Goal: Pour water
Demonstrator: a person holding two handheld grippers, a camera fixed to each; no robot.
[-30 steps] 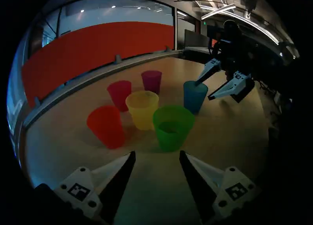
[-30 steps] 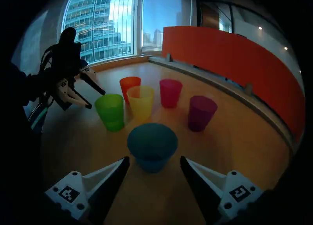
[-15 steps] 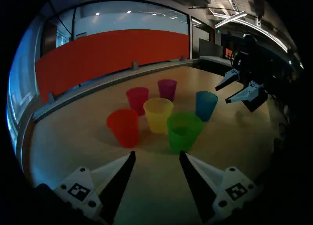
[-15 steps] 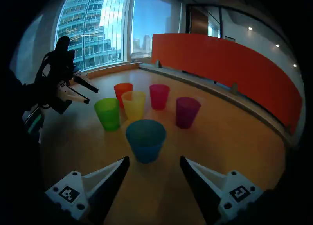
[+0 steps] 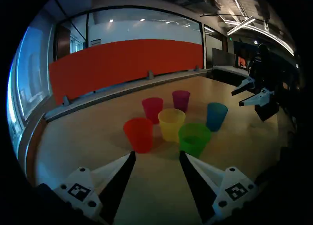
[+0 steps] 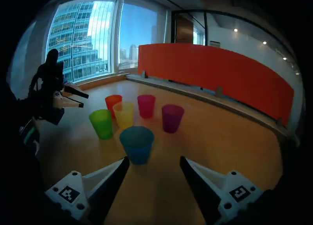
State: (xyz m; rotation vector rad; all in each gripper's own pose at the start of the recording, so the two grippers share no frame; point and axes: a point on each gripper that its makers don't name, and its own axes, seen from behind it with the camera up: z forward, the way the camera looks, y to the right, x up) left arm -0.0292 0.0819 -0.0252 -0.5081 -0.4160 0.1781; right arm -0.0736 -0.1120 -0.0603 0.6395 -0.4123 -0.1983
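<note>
Several plastic cups stand close together on the wooden table (image 5: 78, 147). In the left gripper view the green cup (image 5: 194, 139) is nearest, with the orange-red cup (image 5: 139, 134), yellow cup (image 5: 171, 124), pink cup (image 5: 152, 109), purple cup (image 5: 180, 100) and blue cup (image 5: 216, 116) around it. My left gripper (image 5: 155, 158) is open, short of the green cup. In the right gripper view the blue cup (image 6: 137, 144) is nearest, and my right gripper (image 6: 153, 162) is open just before it. The right gripper (image 5: 244, 98) also shows far right, the left gripper (image 6: 80, 100) far left.
An orange partition (image 5: 125, 65) runs along the table's far edge, seen as the orange partition (image 6: 219, 72) in the right gripper view. Large windows (image 6: 86, 41) look onto buildings. Bare tabletop (image 6: 227, 139) lies to the right of the cups.
Both grippers have drawn back from the cups, which look smaller and farther off now. Both stay open. The cups have not moved.
</note>
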